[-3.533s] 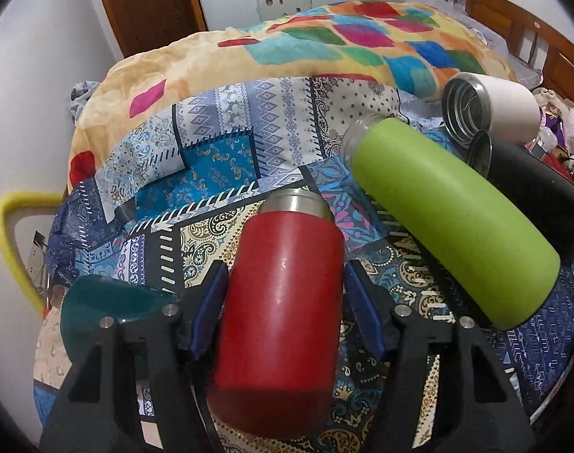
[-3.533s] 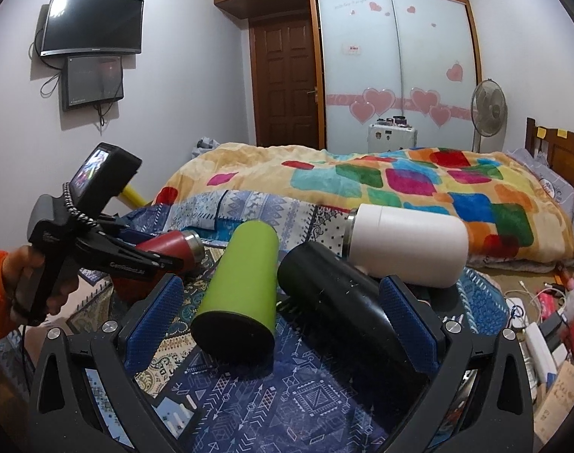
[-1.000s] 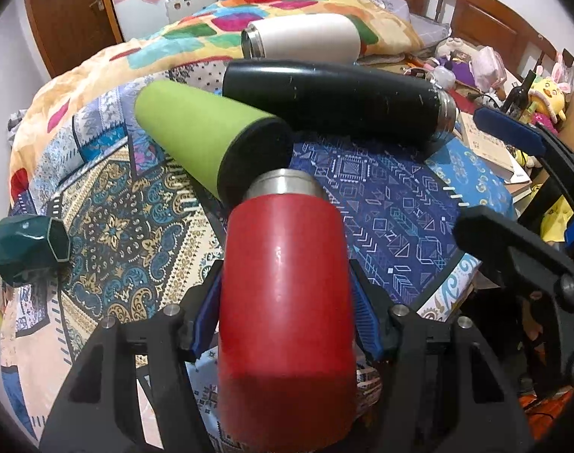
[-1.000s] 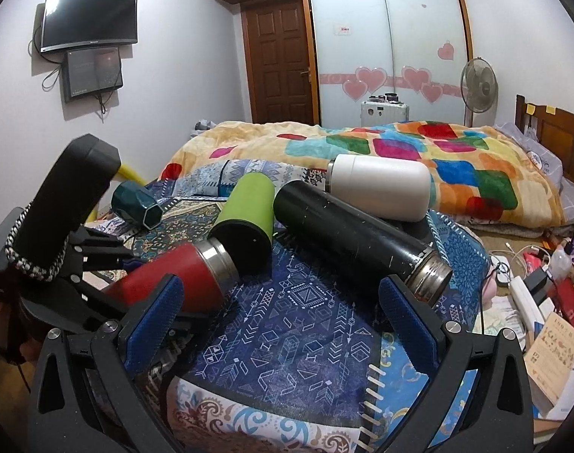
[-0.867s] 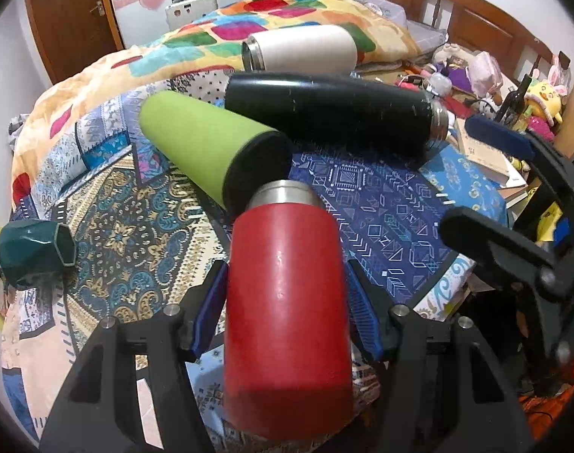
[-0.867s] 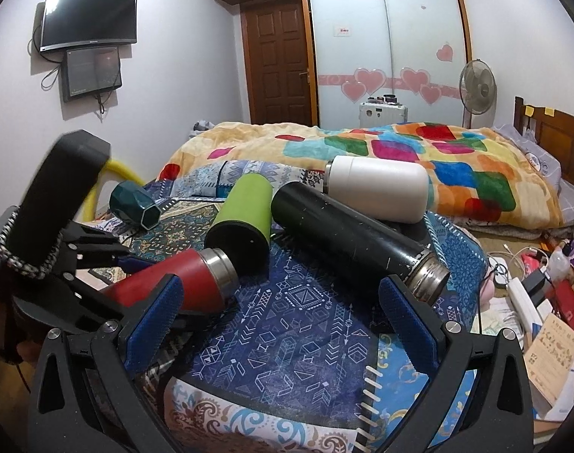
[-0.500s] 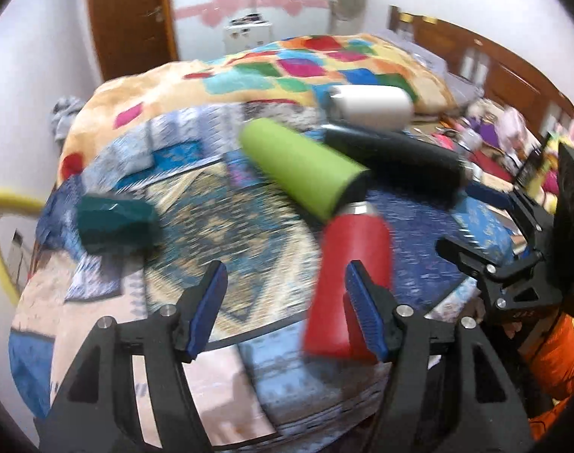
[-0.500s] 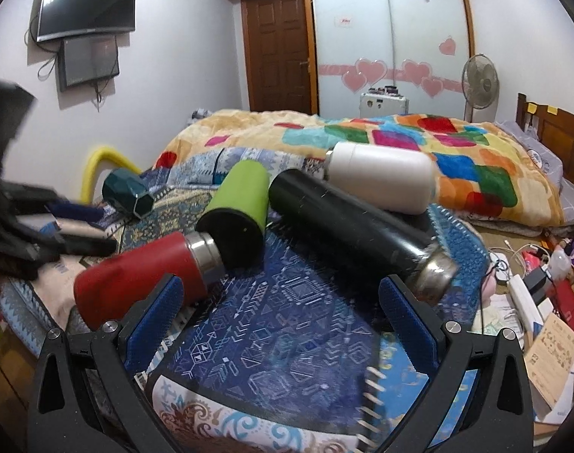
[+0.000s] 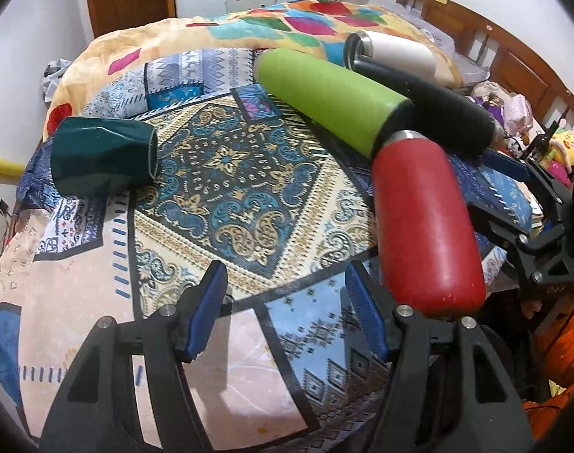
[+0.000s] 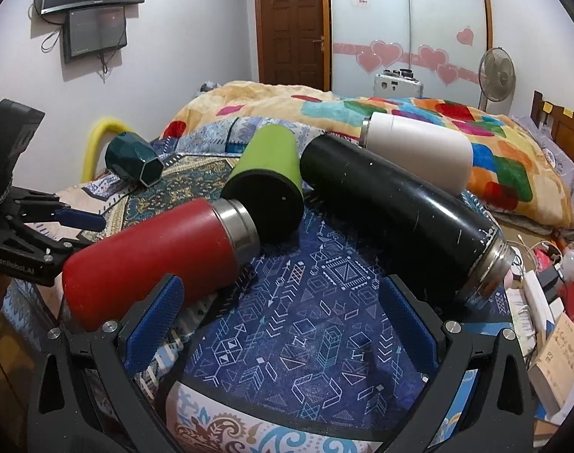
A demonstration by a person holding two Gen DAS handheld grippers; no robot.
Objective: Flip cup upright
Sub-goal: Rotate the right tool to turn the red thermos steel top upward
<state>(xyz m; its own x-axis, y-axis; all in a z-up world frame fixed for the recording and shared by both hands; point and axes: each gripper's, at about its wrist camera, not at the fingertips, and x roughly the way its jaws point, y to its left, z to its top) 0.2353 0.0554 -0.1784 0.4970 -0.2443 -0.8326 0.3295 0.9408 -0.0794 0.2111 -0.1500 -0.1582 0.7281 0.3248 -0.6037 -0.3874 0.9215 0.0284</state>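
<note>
A dark green faceted cup [image 9: 102,158] lies on its side at the left of the patterned cloth, mouth facing right; it also shows in the right wrist view [image 10: 134,166]. My left gripper [image 9: 287,305] is open and empty, low over the cloth's front edge, to the left of the red flask [image 9: 422,222]. The red flask lies on its side, also seen in the right wrist view [image 10: 151,260]. My right gripper [image 10: 283,324] is open and empty over the blue cloth.
A lime green flask [image 10: 268,173], a black flask [image 10: 392,207] and a white flask [image 10: 419,151] lie on their sides behind the red one. A colourful quilt [image 10: 362,109] covers the bed behind. Clutter [image 10: 551,302] lies off the right edge.
My left gripper let go of the red flask, which now lies on the cloth, and swung left toward the green cup. My right gripper stayed open and barely moved.
</note>
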